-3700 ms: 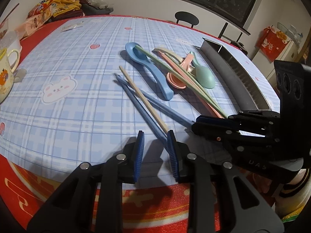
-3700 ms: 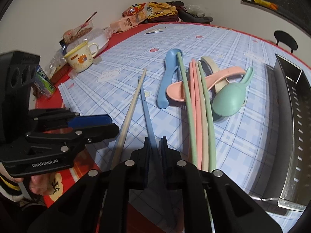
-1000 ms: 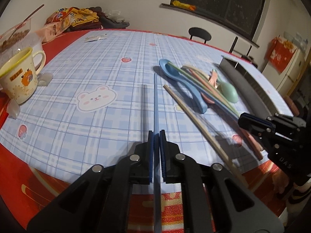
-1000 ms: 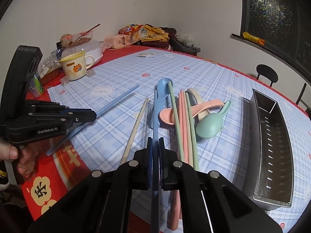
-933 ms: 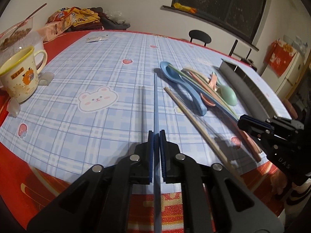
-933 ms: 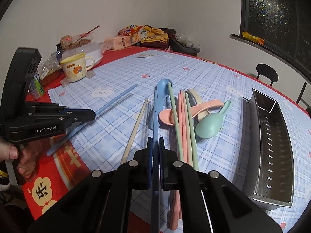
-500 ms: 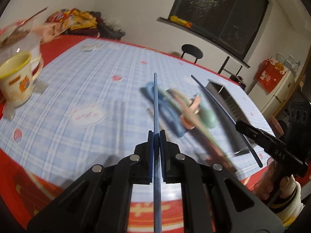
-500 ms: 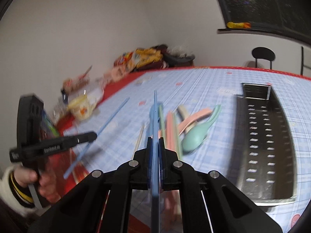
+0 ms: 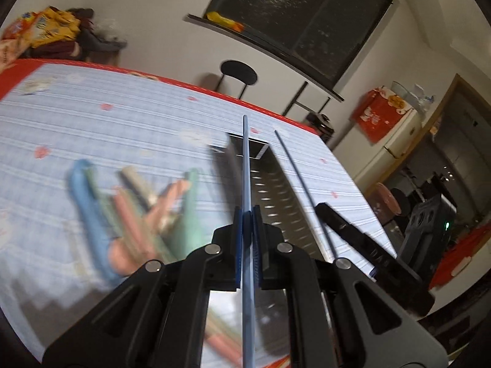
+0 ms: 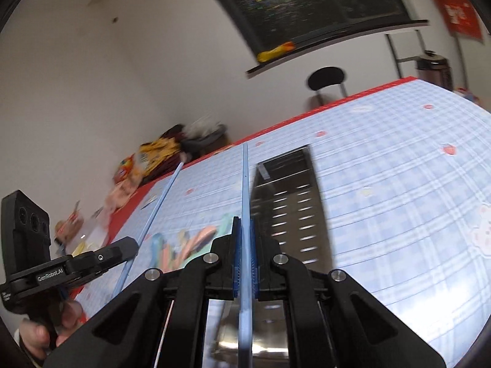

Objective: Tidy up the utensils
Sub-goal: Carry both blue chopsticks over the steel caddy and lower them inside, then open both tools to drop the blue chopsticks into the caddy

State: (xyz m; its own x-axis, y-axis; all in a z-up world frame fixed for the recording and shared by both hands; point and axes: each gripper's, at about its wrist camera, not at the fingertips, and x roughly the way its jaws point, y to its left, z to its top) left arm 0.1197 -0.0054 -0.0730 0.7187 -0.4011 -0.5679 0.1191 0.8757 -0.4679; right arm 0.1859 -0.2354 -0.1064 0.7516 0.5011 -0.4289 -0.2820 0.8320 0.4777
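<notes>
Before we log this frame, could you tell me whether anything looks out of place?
Nothing looks damaged or spilled. The left gripper and right gripper each clamp one blue chopstick over the metal tray; the remaining utensils lie jumbled beside it.

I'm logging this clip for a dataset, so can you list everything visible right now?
blue chopstick: two, light blue, one clamped in each gripper
metal tray: one, steel with slots, on the table ahead
loose utensils: a blurred pile, blue, pink, green and cream, left of the tray
tablecloth: one, blue plaid over red
snack bags: several, yellow and orange, far table corner
chair: one, black, beyond the table
left gripper: black, shut on a chopstick
right gripper: black, shut on a chopstick
</notes>
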